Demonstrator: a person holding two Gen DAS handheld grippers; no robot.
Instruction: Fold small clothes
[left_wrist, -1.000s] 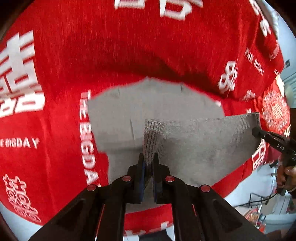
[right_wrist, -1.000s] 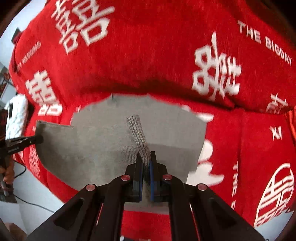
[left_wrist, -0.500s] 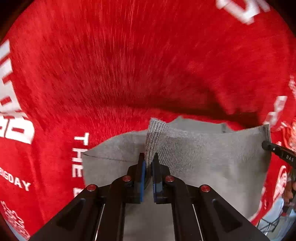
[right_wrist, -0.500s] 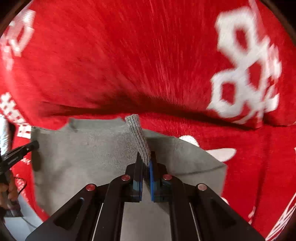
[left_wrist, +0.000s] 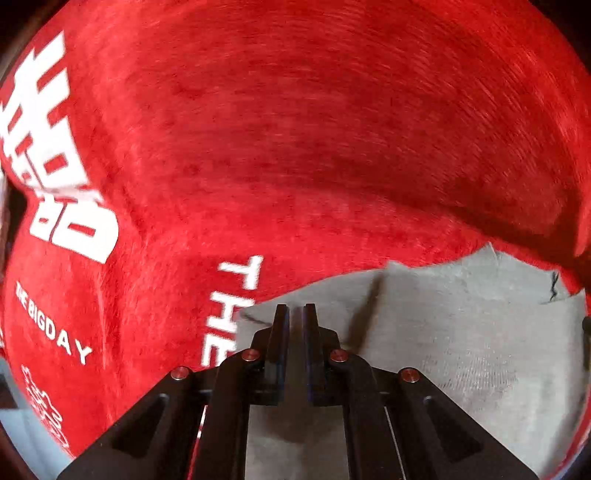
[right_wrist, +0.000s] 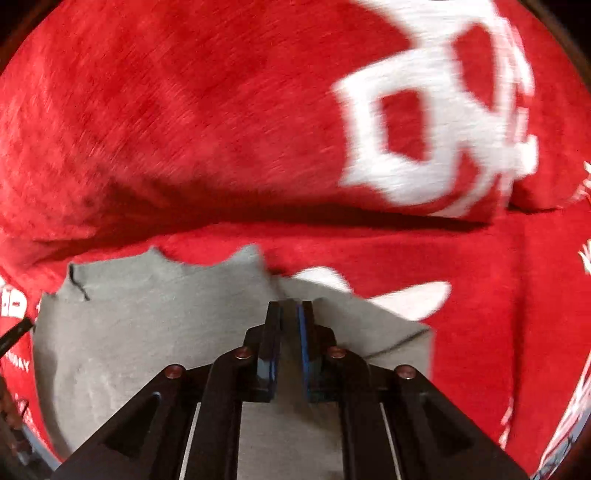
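A red plush cloth (left_wrist: 295, 155) with white characters and "THE BIGDAY" lettering fills both views. On it lies a grey knit garment (left_wrist: 461, 332), folded over itself, its upper edge ragged against the red; in the right wrist view it (right_wrist: 147, 325) spreads left of the fingers. The left claw (left_wrist: 294, 308) points down over the garment's left edge, fingers nearly together with a thin gap and nothing gripped. The right claw (right_wrist: 291, 306) likewise stands over the garment, fingers close together, blue pads showing, no fabric pinched.
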